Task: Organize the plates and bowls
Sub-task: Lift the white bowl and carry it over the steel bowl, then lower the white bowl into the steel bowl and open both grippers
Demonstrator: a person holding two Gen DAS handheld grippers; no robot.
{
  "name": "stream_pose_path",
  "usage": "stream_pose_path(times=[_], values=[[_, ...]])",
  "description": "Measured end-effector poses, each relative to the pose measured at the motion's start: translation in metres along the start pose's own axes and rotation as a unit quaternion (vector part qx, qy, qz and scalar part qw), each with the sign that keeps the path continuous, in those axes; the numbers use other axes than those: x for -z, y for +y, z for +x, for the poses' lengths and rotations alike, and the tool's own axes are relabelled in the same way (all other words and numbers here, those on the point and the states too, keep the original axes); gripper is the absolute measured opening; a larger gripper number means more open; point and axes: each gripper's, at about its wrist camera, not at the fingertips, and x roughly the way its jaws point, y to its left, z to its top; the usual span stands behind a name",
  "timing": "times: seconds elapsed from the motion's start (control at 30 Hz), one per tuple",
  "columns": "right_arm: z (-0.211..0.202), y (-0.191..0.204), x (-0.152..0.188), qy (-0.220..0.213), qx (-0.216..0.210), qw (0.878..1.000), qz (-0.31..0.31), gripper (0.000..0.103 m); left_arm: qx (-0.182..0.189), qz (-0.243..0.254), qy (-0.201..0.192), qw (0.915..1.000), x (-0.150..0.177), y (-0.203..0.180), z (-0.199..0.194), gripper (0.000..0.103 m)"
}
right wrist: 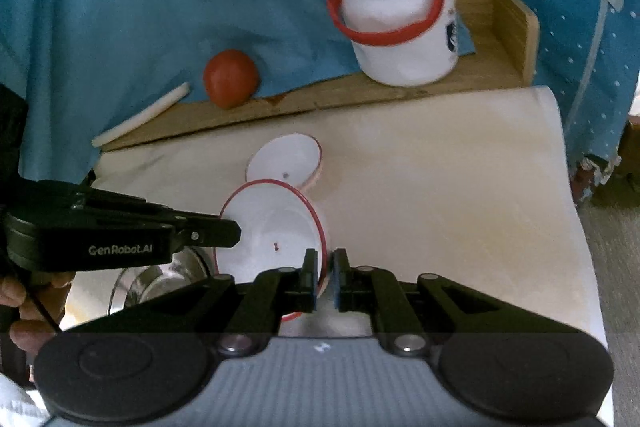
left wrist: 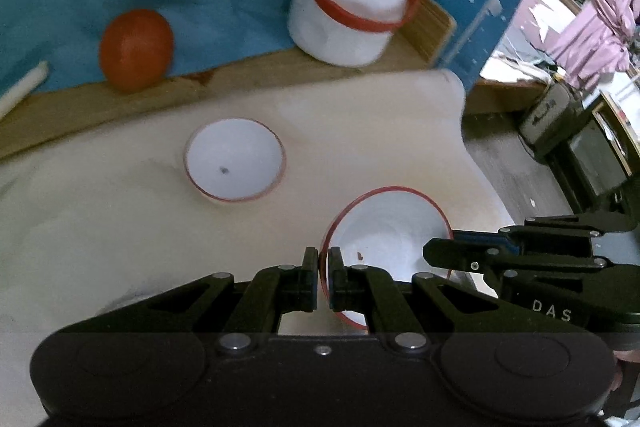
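1. Cream-covered surface (left wrist: 120, 227), pale and smooth.
2. Resting on it: small white bowl with red rim (left wrist: 235, 159).
3. Glass bowl (right wrist: 160, 279) at the near left edge.
4. Behind, a wooden ledge (right wrist: 320, 99) carrying an orange ball (left wrist: 136, 49), white jar (left wrist: 348, 15), white stick (right wrist: 140, 115).

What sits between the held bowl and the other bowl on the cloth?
Nothing: only bare cloth lies between the held bowl and the other bowl, shown in the left wrist view.

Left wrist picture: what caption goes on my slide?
Both grippers pinch a red-rimmed bowl; a second bowl waits behind.
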Motion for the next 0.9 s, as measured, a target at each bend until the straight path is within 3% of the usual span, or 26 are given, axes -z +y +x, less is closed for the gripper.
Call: stream_pose_path(times=[0.3,0.9], values=[[-0.008,-0.019,0.012,0.034,-0.003,0.999,0.015,0.008,0.003,0.007,0.045,0.999,0.013,-0.02,0.016,0.004],[0.005,-0.028,0.025,0.078,-0.013,0.997,0.017,0.008,-0.009,0.006,0.1,0.995,0.022,-0.031,0.035,0.004]])
